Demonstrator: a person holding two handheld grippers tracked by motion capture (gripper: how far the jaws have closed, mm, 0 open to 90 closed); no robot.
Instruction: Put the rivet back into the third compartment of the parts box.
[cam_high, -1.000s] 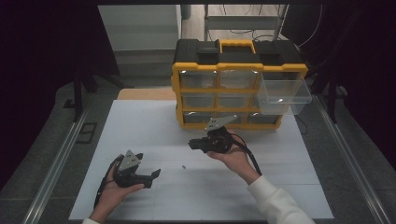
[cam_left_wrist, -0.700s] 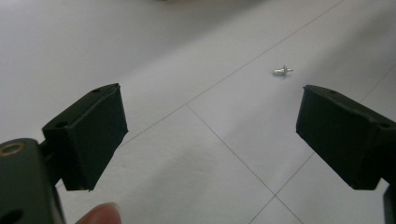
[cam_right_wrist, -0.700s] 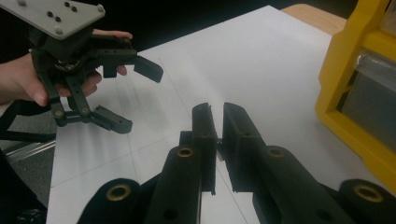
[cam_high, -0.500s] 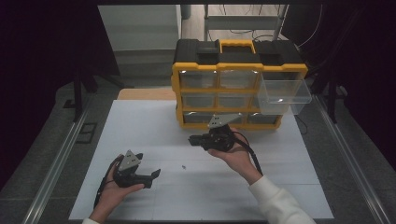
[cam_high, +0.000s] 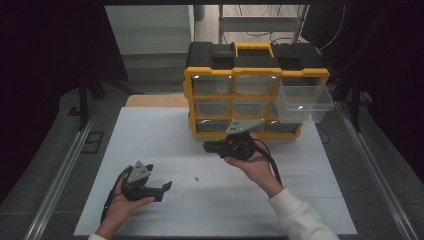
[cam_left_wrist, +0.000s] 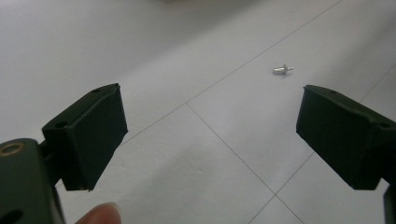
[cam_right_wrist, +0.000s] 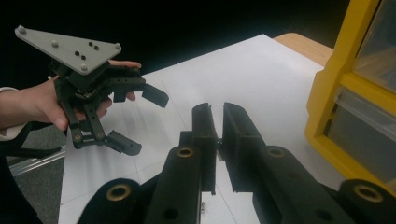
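Observation:
My left gripper (cam_high: 162, 191) rests low over the white mat at the front left, jaws open wide with nothing between them (cam_left_wrist: 210, 135). A tiny silver screw (cam_left_wrist: 283, 69) lies on the mat beyond its jaws, also seen as a small speck, the screw (cam_high: 197, 177), mid-table. My right gripper (cam_high: 206, 146) hovers in front of the yellow organizer (cam_high: 255, 75), pointing left. Its jaws (cam_right_wrist: 218, 109) stand almost together with a thin slit; whether something tiny sits in it I cannot tell. The left gripper (cam_right_wrist: 145, 122) and its hand appear farther off in the right gripper view.
A clear drawer (cam_high: 302, 102) sticks out of the organizer's right column. The organizer's yellow frame (cam_right_wrist: 336, 93) is close on the right of the right gripper. The white mat (cam_high: 150, 140) covers the table; metal rails (cam_high: 65, 170) run along both sides.
The right hand has lifted its gripper slightly in front of the organizer, jaws unchanged. The left hand and gripper have stayed where they were.

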